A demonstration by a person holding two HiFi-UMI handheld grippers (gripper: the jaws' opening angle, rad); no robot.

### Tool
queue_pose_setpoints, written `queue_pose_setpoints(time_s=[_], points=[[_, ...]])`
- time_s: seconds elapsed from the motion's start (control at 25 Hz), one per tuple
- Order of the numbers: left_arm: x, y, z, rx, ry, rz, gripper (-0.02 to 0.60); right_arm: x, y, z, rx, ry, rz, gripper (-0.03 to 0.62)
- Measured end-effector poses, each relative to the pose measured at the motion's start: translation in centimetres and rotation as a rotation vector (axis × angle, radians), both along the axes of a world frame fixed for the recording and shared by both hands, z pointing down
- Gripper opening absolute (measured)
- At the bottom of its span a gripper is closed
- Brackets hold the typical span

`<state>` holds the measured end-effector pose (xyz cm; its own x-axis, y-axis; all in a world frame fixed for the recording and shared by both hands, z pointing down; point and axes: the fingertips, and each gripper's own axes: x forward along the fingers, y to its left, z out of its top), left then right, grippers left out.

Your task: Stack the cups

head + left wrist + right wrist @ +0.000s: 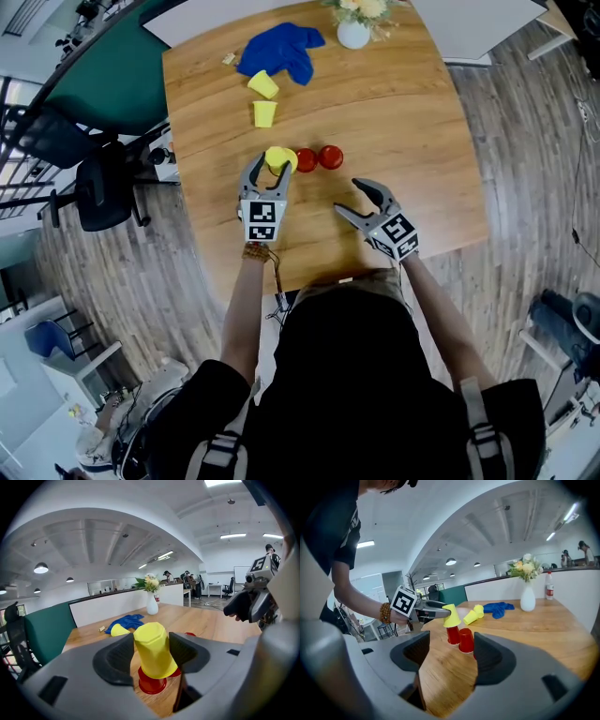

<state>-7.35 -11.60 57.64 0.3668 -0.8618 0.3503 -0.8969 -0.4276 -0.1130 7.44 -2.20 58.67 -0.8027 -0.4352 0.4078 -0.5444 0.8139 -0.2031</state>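
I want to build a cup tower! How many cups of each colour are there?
Yellow cups: 3
Red cups: 3, one mostly hidden under a yellow one
Total: 6

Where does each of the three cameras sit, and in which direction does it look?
Head view: on the head, steeply down at the table; left arm, right arm, left gripper, right gripper show.
Left gripper view: on the left gripper, facing the vase; own jaws grip a yellow cup; right gripper shows.
Right gripper view: on the right gripper, facing the red cups; own jaws open, empty; left arm shows.
Shared: both gripper views show the yellow cup over a red cup.
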Motion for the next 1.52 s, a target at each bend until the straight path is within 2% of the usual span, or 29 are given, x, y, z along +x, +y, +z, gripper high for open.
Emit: queue_pose_setpoints(time_s=[0.24,0.6,0.92,1.12,1.36,1.52], points=[[0.7,-0.3,1.6,-0.012,-0.016,0.022,0.261,0.1,0.3,0.4,-0.007,0.009,-0.004,0.301],[1.8,-0.3,3.2,0.022,-0.122,0.058,0.262,-0.4,1.0,0.2,-0.016,0.014,-0.021,0.291],[2.4,0.2,3.7,0.016,-0.128,0.068,0.264,-0.4,1.5,0.0,-0.018,0.030,-0.045,0.293],[2.3,0.8,2.8,0.029,-0.073,0.068,0.285,-0.5,0.9,-0.5,-0.010,0.034,-0.055,0.295],[0.7,2.0,0.2,0.034,0.063,-0.023,0.285,-0.1,-1.4,-1.3,0.024,0.047,-0.055,0.295],[0.0,2.8,-0.8,0.048,0.106,-0.055,0.285,-0.2,-5.2,-2.2,0.085,0.067,-0.079,0.295]])
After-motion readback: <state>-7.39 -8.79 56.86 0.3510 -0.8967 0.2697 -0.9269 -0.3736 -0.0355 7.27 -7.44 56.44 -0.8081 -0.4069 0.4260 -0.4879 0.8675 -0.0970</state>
